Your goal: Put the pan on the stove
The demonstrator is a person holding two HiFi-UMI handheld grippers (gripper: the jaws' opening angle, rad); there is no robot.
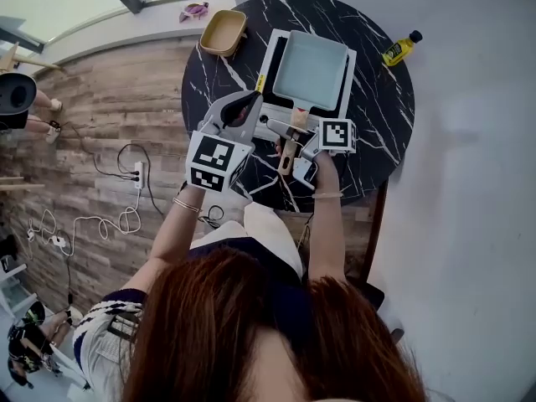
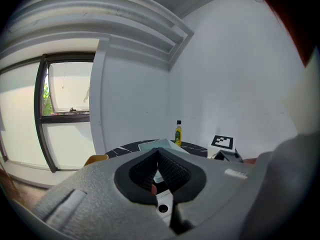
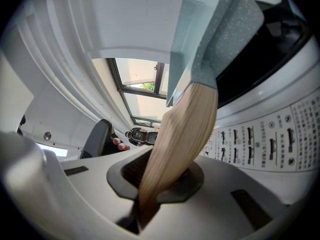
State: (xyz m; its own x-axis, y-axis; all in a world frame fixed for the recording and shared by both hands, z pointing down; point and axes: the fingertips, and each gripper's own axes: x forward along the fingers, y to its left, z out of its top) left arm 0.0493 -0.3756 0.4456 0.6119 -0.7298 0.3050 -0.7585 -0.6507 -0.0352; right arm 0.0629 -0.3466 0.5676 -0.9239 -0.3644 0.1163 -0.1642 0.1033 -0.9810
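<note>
Pan (image 1: 310, 67) resting flat on the stove (image 1: 270, 61) atop the round marble worktop (image 1: 381, 115). Right gripper (image 3: 160, 184) jaws pinching its wooden handle (image 3: 182, 129). Left gripper (image 1: 248, 102) jaws pressed together on nothing, just beside the stove.

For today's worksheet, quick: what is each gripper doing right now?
Left gripper: closed, holding nothing.
Right gripper: closed on the pan's wooden handle.
</note>
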